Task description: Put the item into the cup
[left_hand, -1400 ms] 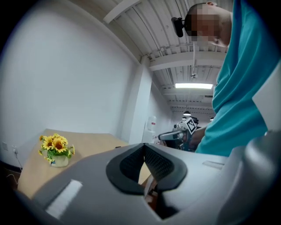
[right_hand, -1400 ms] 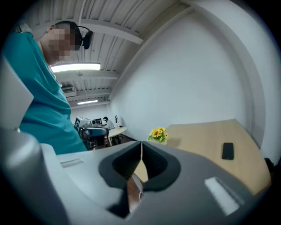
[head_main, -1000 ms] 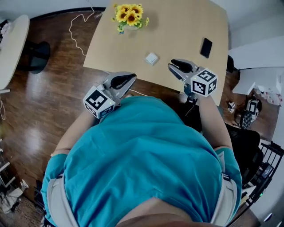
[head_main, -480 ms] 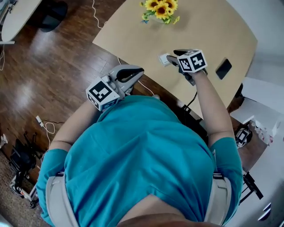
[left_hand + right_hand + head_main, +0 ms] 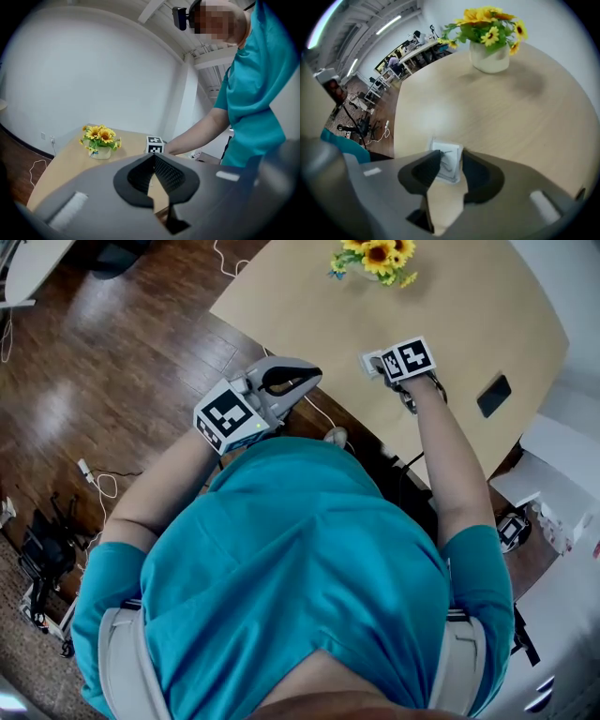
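Right gripper view: right hand-held gripper (image 5: 451,154), jaws just closing but apart, straddles the flat white item (image 5: 447,165) before the flower pot (image 5: 490,58); likely light, slippery, so pinch its edges.

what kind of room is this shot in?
Probably an open office or lab: a light wooden table with potted sunflowers, wood floor with loose cables, rows of desks behind.

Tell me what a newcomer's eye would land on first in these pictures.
The sunflowers in a white pot at the table's far edge stand out first. Next comes the right gripper, pointing down at the small white square item on the table. Its fingers have just been closing in and stand apart, with the item between their tips.
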